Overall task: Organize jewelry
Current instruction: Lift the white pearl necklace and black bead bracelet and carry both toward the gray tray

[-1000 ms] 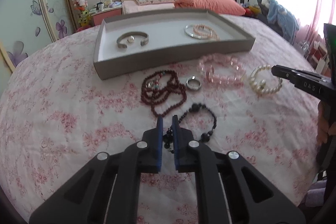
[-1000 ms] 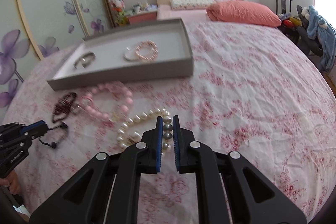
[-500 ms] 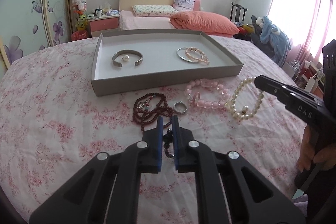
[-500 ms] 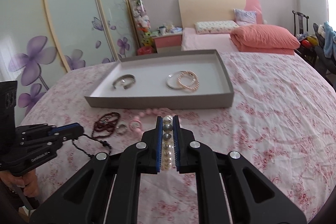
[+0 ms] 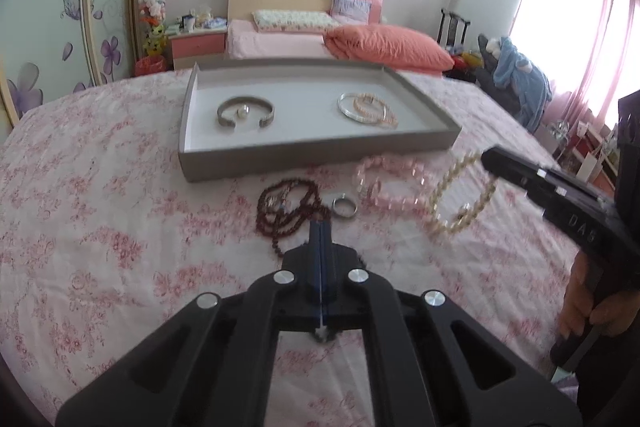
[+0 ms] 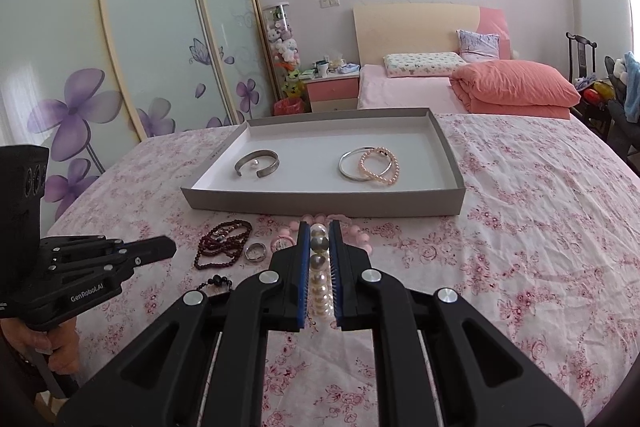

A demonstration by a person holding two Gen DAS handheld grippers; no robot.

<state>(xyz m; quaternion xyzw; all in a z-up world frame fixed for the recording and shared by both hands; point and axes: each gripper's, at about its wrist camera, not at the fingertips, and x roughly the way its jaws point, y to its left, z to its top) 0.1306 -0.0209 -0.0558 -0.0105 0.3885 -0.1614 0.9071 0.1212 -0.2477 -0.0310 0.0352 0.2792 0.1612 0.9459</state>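
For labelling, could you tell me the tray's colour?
Grey tray walls, white inside; clearest in the right wrist view.

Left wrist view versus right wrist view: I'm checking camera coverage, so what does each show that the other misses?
Only the left wrist view shows the pearl bracelet as a whole loop hanging from the right gripper, and the curtained window.

Only the right wrist view shows the pearls clamped between the right gripper's fingers, the left gripper from outside, and a black bead piece below it.

Both show the grey tray, the cuff bangle, the dark red beads and the silver ring.
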